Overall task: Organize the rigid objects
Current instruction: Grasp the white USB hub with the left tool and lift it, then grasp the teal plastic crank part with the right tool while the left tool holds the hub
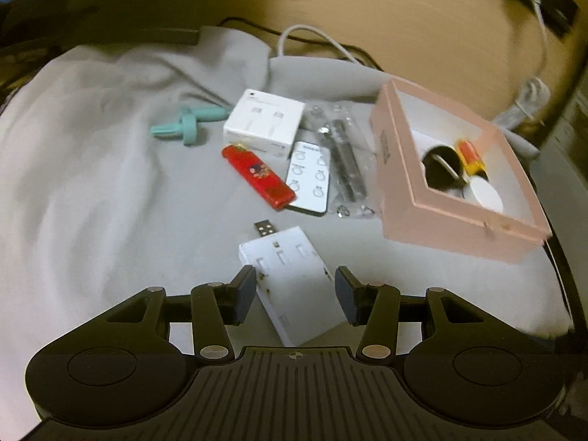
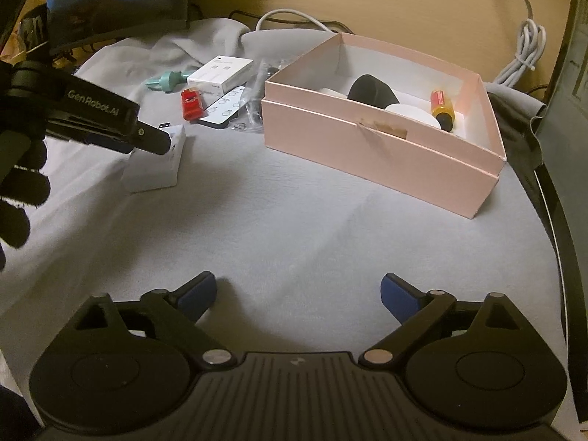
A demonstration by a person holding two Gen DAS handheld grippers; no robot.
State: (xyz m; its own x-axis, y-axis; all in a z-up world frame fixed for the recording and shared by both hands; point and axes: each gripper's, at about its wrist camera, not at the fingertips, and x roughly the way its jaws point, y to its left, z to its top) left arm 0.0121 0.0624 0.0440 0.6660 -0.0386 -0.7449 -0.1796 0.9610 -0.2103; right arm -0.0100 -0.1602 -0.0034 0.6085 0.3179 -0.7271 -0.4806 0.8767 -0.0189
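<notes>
A white USB card reader (image 1: 294,279) lies on the grey cloth between the pads of my left gripper (image 1: 296,292), which is open around it without closing. It also shows in the right wrist view (image 2: 156,165) under the left gripper (image 2: 147,139). A pink box (image 1: 455,198) (image 2: 382,154) holds a black round object (image 2: 369,90), a white disc (image 2: 413,114) and a yellow-red screwdriver (image 2: 443,108). My right gripper (image 2: 297,294) is open and empty above bare cloth.
On the cloth lie a red lighter (image 1: 257,176), a white cable box (image 1: 264,123), a white remote (image 1: 308,176), a clear bag of parts (image 1: 341,158) and a teal plastic piece (image 1: 189,123). White cables (image 2: 525,51) run by the wall.
</notes>
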